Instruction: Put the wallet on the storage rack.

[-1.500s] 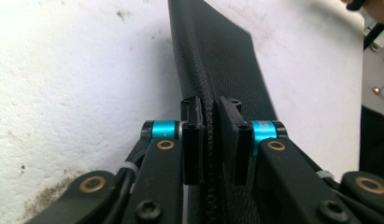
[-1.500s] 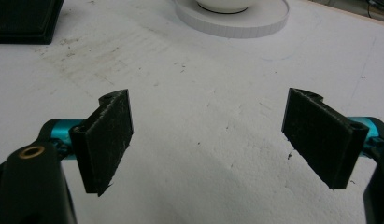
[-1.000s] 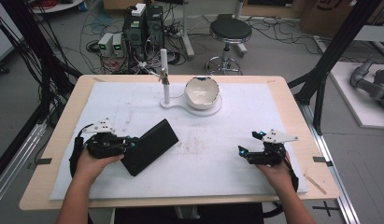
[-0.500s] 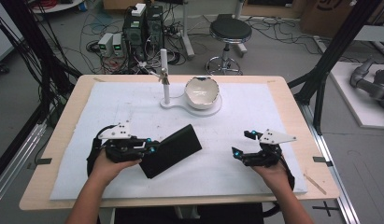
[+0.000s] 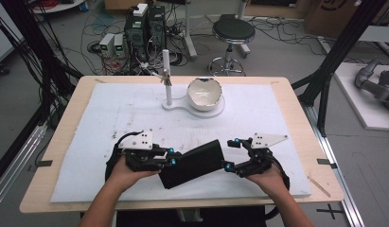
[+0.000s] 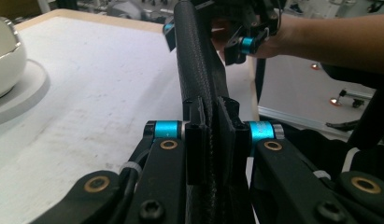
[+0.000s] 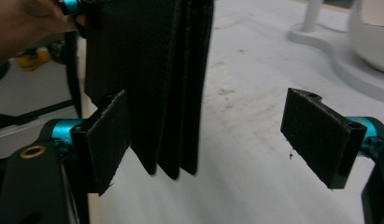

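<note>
A black wallet [image 5: 194,162] is pinched at one end between the closed jaws of the left gripper [image 5: 169,157] and held just above the white mat [image 5: 111,113]. The right gripper [image 5: 232,153] is spread wide, with the wallet's free end reached between its jaws.

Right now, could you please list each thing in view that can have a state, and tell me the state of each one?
Left gripper: shut on the black folded case, holding it off the table.
Black folded case: folded shut, one end gripped, the other end between the open jaws of the right gripper.
Right gripper: open, not clamping.
White bowl: upright on its white stand, rim chipped.
White stand: upright on the table.
</note>
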A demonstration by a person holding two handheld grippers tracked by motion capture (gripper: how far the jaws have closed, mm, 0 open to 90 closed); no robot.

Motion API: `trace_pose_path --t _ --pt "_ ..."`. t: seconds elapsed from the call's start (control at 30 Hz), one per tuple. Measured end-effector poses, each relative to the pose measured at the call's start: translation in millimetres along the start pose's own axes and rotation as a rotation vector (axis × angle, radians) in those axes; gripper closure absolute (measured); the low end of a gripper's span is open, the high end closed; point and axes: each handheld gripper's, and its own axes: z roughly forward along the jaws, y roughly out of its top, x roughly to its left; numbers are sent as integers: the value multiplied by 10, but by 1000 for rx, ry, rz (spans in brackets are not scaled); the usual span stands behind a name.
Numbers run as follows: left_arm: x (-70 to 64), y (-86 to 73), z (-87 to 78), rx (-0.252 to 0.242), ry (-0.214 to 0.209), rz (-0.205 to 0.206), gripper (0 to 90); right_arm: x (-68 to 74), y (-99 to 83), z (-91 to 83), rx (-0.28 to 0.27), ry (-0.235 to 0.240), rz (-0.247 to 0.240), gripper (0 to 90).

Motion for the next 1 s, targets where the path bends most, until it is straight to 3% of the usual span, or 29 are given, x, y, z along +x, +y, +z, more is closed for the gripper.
trace_pose_path --t 0.07,0.13,0.17,0.2,0.23,0.27,0.33,0.43,0.6,0.73,0.9,0.97,1.0 --pt "-12 9 30 -8 -12 12 816 25 8 55 16 73 -4 262" --pt "-21 13 64 -8 -19 17 816 32 10 73 21 96 -7 293" --pt "-21 12 78 -2 -23 25 816 40 12 90 30 117 -7 349" --pt "-18 7 90 1 -23 28 815 52 14 115 54 162 -3 465" --pt "-12 1 101 4 -27 26 815 52 14 115 54 162 -3 465" --pt "-3 -11 108 6 -31 23 814 52 14 122 56 178 0 537" --pt "19 -29 104 3 -30 14 811 29 16 98 66 228 42 712" --pt "66 -56 104 3 -27 -9 804 14 17 88 54 252 61 761" --pt "95 -86 113 -1 24 -42 711 30 41 88 67 247 56 777" --pt "151 -92 49 12 75 -82 496 0 51 28 27 223 81 778" --pt "236 -129 -100 -3 139 -111 346 -67 67 -122 2 160 86 777" --pt "280 -157 -161 7 163 -125 285 -104 88 -223 -14 103 84 777" --pt "305 -176 -189 14 178 -139 285 -104 88 -223 -14 103 84 777"
